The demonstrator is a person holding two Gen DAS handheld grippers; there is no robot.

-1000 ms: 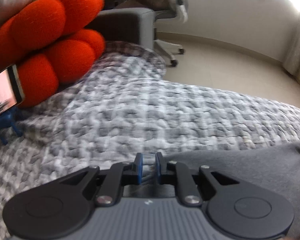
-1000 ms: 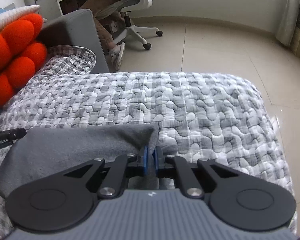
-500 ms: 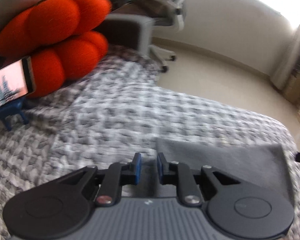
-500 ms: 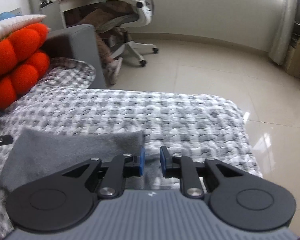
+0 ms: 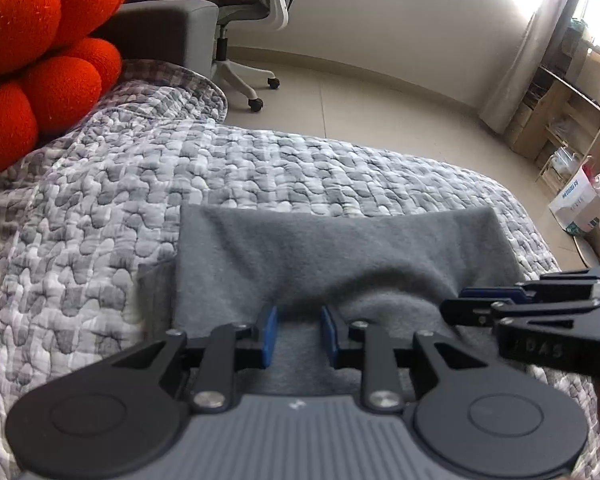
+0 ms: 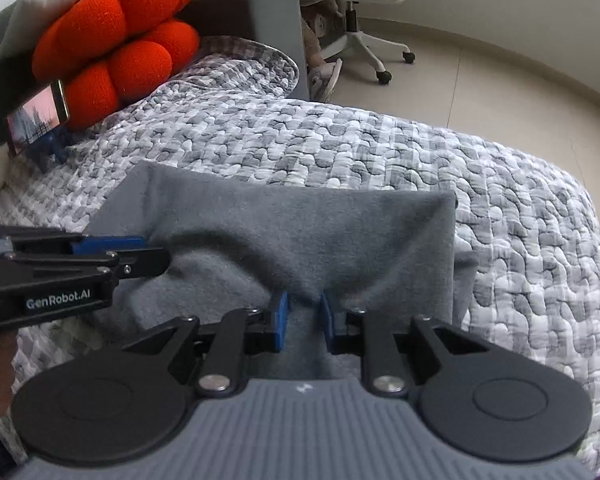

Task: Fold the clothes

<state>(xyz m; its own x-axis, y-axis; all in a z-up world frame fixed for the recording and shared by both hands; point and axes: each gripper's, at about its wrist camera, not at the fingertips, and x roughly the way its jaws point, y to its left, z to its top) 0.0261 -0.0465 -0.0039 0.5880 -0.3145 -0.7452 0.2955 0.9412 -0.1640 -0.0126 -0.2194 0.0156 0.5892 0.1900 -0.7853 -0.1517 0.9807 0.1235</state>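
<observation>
A folded grey fleece garment [image 5: 340, 248] lies flat on the quilted bed cover [image 5: 100, 220]. My left gripper [image 5: 298, 336] is open over its near edge, blue pads apart with cloth below and between them. In the right wrist view the same garment [image 6: 320, 224] shows its far fold and square right corner. My right gripper [image 6: 303, 322] is open too, with a small ridge of cloth rising between its pads. Each gripper shows side-on in the other's view: the right gripper [image 5: 452, 308] at the right, the left gripper [image 6: 152, 256] at the left.
An orange bubble cushion [image 6: 120, 32] leans at the head of the bed, with a phone [image 6: 36, 118] on a blue stand before it. Beyond the bed are a grey upholstered end [image 5: 160, 28], an office chair [image 5: 252, 20], tiled floor, and shelves [image 5: 560, 120] with a box [image 5: 576, 204].
The right gripper let go of the garment's corner and opened. Both grippers pulled back to the garment's near edge and came closer together; the left opened wider.
</observation>
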